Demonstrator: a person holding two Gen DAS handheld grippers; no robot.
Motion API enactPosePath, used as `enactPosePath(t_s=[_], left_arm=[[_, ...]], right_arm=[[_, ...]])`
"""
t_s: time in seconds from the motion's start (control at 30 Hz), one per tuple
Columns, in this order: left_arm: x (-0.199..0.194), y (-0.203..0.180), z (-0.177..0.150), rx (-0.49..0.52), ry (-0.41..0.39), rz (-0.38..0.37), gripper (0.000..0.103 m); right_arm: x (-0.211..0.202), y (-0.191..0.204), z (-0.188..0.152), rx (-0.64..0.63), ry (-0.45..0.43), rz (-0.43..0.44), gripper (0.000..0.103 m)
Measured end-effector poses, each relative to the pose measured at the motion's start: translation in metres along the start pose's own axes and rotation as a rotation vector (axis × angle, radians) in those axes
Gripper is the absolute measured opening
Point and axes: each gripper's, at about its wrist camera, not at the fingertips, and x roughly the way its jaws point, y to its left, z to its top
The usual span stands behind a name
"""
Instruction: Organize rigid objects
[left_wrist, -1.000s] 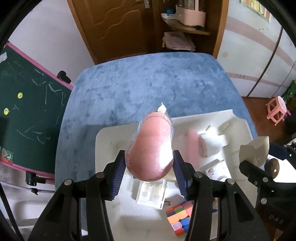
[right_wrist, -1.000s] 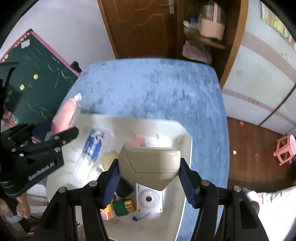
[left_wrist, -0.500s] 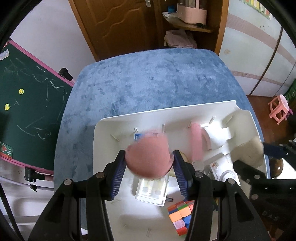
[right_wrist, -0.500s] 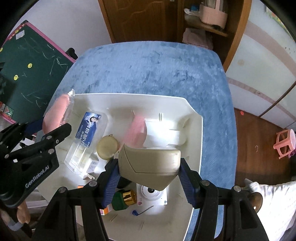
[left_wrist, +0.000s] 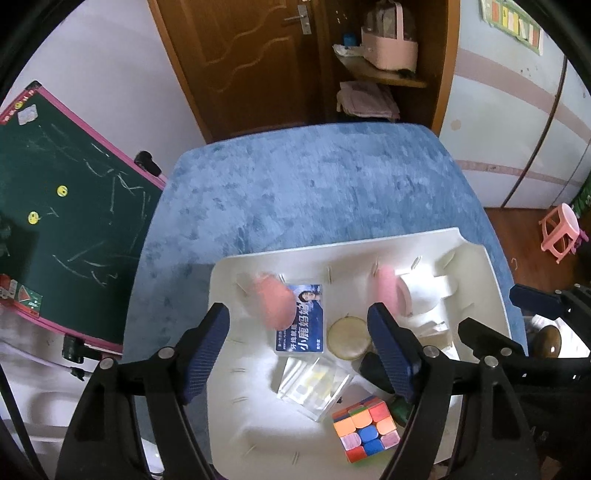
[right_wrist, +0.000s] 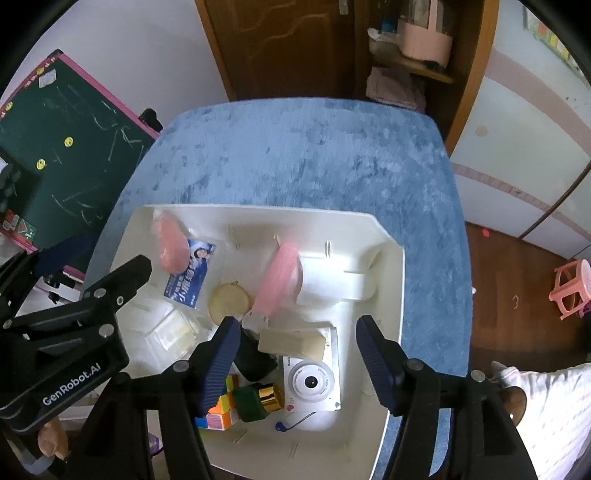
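Observation:
A white tray sits on the blue table. My left gripper is open and empty above it; the pink bottle lies in the tray's far left corner, blurred. My right gripper is open and empty; the beige block lies in the tray on a white toy camera box. The tray also holds a clear box with a blue label, a round tan disc, a pink flat piece and a colour cube.
A green chalkboard stands left of the table. A wooden door and shelf are behind it. A pink stool is on the floor at right. A green and gold item lies by the cube.
My left gripper opened and let the pink bottle drop into the tray. My right gripper opened and let the beige block drop onto the camera box. Both grippers rose.

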Motion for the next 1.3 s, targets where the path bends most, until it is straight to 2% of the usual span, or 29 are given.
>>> enactPosePath(t_s=[0.5,0.57,0.7,0.9,1.3], left_arm=[[-0.079,0.007,0.013,-0.070,-0.098,0.045,0.080],[-0.090,0.008,0.014,-0.080,-0.110,0.042,0.080],[-0.109,0.012,0.018,-0.099,-0.126,0.033,0.081],[-0.128,0.026,0.024,-0.128,-0.154,0.009,0.083],[-0.146,0.047,0.022,-0.081,-0.180,-0.023,0.083]], right_arm=[[-0.068,-0.005,0.007,0.037,-0.116,0.013,0.068],[-0.080,-0.003,0.006,0.034,-0.137,-0.002,0.072],[-0.103,0.001,0.004,0.023,-0.188,-0.029,0.072],[-0.132,0.007,0.007,0.033,-0.238,-0.076,0.072],[-0.167,0.029,0.010,0.115,-0.280,-0.107,0.072]])
